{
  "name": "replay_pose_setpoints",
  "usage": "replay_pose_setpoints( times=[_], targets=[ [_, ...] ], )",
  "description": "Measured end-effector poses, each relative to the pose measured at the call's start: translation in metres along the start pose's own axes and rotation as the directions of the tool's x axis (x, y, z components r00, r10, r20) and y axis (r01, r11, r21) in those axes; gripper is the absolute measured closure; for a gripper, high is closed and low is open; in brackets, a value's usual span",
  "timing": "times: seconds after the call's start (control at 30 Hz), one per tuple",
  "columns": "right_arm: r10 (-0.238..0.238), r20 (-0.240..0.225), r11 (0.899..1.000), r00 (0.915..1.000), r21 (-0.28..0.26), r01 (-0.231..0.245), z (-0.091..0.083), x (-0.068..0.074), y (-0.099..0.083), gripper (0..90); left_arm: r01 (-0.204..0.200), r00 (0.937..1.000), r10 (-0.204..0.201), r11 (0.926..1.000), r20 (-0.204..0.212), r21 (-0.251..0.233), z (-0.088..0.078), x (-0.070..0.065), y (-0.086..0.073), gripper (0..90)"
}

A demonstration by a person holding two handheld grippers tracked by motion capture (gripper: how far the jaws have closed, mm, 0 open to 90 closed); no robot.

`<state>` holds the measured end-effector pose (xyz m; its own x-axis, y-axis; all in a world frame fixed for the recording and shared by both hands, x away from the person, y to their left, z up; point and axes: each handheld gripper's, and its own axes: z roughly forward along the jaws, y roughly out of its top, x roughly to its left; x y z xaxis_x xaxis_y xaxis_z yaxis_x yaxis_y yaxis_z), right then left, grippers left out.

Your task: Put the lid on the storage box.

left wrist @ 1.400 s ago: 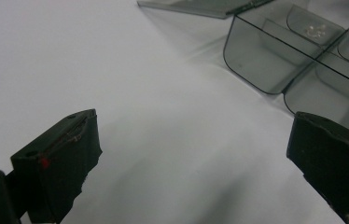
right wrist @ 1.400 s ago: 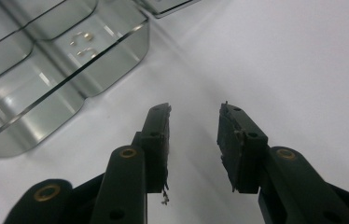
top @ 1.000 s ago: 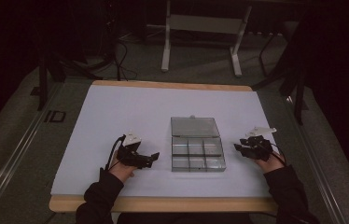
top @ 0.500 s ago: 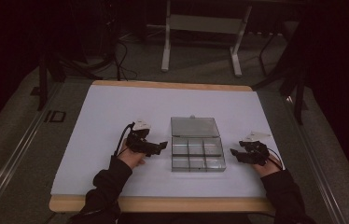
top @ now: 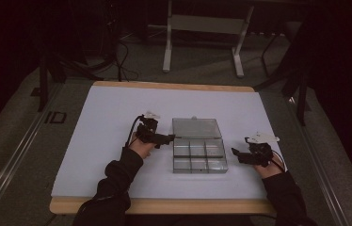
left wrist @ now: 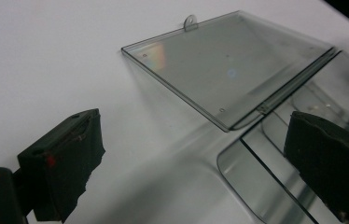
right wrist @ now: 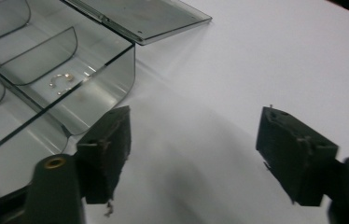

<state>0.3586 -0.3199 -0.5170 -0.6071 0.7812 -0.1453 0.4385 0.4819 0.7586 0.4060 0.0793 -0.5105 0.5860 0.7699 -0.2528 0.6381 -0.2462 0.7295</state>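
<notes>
Since a second ago the left gripper (top: 170, 138) has slid in from the open sheet toward the box (top: 199, 151), and now its tips sit right at the box's left edge near the hinge. The right gripper (top: 235, 153) hardly moved, but its jaws have just been opening and there's nothing between them.

Pose-wise: in the high view the left forearm comes up from the bottom edge at a slant, sleeve dark, gripper pointing right and roughly level. The right hand rests off the box's right side, gripper pointing left at it, a little apart from the wall.

Left gripper view: jaws spread wide, gripping nothing. One jaw hangs over the bare white sheet (left wrist: 60, 56), the other over the near corner of the box (left wrist: 256, 186), so that corner sits between them. Pads don't look like they're pressing on it.

Right gripper view: jaws wide too, only white sheet between them, left jaw just beside the rounded box corner.

The box is clear plastic, in the middle of the sheet, six compartments in two rows. Its lid (top: 196, 127) is flipped fully open and lies flat behind it. One corner compartment has a small metal ring (right wrist: 59, 79) and a few tiny bits in it.
</notes>
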Motion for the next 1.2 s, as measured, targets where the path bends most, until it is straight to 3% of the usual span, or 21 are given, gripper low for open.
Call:
replay_pose_setpoints(
  times=[0.13, 0.27, 0.33, 0.4, 0.5, 0.63, 0.73, 0.93, 1.0, 1.07, 1.13, 1.2],
  targets=[
    [-0.036, -0.019, 0.999, 0.9992, 0.002, 0.036, 0.000, 0.002, -0.001, 15.7, -0.046, 0.9975, 0.049, 0.9970, -0.050, 0.062, 0.009, -0.003, 0.005, 5.4],
    [-0.042, -0.003, 0.999, 0.9991, 0.009, 0.042, 0.000, 0.002, -0.001, 14.6, -0.022, 0.9988, 0.025, 0.9975, -0.042, 0.067, 0.013, -0.002, 0.010, 5.6],
    [-0.013, -0.006, 1.000, 0.9999, -0.001, 0.013, 0.000, 0.000, -0.003, 14.1, 0.005, 0.9993, -0.002, 0.9974, -0.036, 0.072, 0.016, -0.001, 0.015, 6.7],
    [-0.009, -0.002, 1.000, 1.0000, -0.018, 0.009, -0.001, -0.001, -0.004, 13.9, 0.013, 0.9988, -0.009, 0.9956, -0.049, 0.092, 0.019, -0.001, 0.018, 10.7],
    [-0.005, -0.014, 1.000, 0.9999, -0.023, 0.004, 0.000, -0.001, -0.005, 13.9, 0.058, 0.9967, -0.051, 0.9913, -0.063, 0.118, 0.026, 0.000, 0.021, 15.7],
    [-0.030, -0.008, 0.999, 0.9995, -0.023, 0.030, 0.001, 0.001, -0.005, 13.9, 0.108, 0.9940, -0.105, 0.9851, -0.032, 0.133, 0.035, 0.003, 0.023, 15.8],
    [-0.033, -0.002, 0.999, 0.9994, -0.025, 0.033, 0.001, 0.002, -0.005, 13.6, 0.171, 0.9848, -0.174, 0.9751, 0.010, 0.142, 0.041, 0.007, 0.025, 15.8],
    [-0.025, 0.033, 0.999, 0.9991, -0.035, 0.026, 0.000, 0.002, -0.004, 12.6, 0.224, 0.9722, -0.232, 0.9628, 0.035, 0.151, 0.049, 0.009, 0.025, 21.3],
    [-0.020, 0.038, 0.999, 0.9991, -0.046, 0.022, -0.001, 0.003, -0.004, 13.2, 0.244, 0.9639, -0.258, 0.9550, 0.066, 0.169, 0.052, 0.011, 0.024, 25.2],
    [-0.015, 0.038, 0.999, 0.9992, -0.043, 0.017, -0.001, 0.002, -0.003, 13.2, 0.252, 0.9597, -0.269, 0.9524, 0.083, 0.171, 0.053, 0.011, 0.024, 26.0],
    [-0.010, 0.044, 0.999, 0.9990, -0.039, 0.011, -0.001, 0.002, -0.003, 13.3, 0.272, 0.9507, -0.292, 0.9465, 0.104, 0.174, 0.054, 0.012, 0.024, 29.1],
    [-0.003, 0.049, 0.999, 0.9988, -0.038, 0.005, -0.001, 0.001, -0.003, 13.4, 0.276, 0.9404, -0.304, 0.9437, 0.152, 0.182, 0.055, 0.014, 0.023, 33.8]
  ],
)
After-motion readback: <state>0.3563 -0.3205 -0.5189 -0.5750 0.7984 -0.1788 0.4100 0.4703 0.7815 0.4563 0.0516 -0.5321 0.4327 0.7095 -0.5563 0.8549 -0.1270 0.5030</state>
